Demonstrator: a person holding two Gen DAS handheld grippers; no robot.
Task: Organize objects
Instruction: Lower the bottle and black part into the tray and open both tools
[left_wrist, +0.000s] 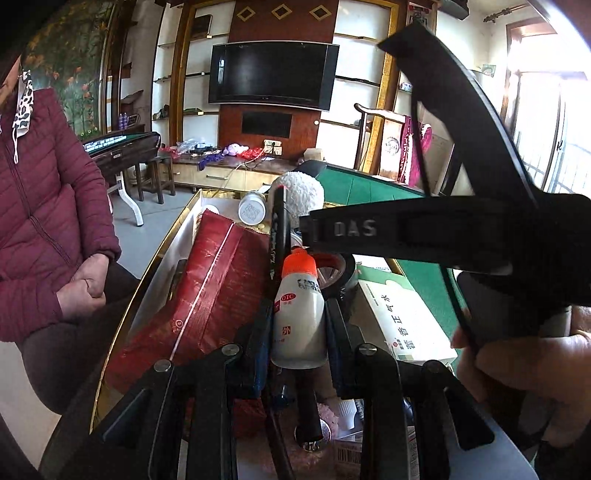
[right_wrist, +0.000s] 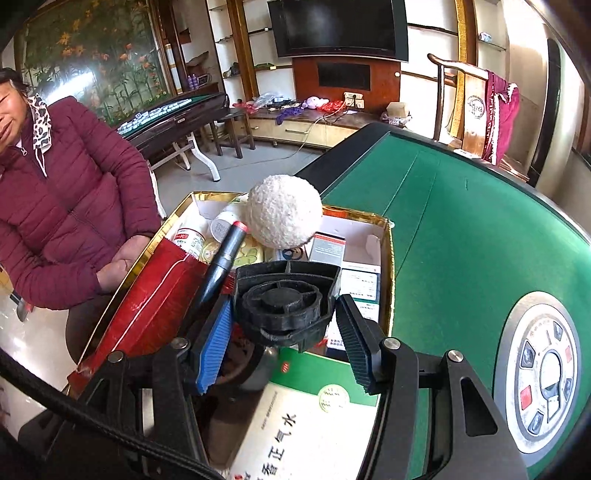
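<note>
Left claw (left_wrist: 298, 325) grips a small white plastic bottle with an orange cap (left_wrist: 298, 317) over the gold-rimmed cardboard box (right_wrist: 388, 280); right claw (right_wrist: 284, 332) clamps a black ribbed plastic clamp (right_wrist: 286, 301) there too. Beyond, the box already holds a red foil bag (left_wrist: 207, 291) and a white fuzzy ball (right_wrist: 283, 210); both held items remain unplaced. The green felt counter (right_wrist: 461, 229) lies beyond.

"OTC" on the white bottle (left_wrist: 299, 317); "DAS" on the black clamp (left_wrist: 424, 230).
</note>
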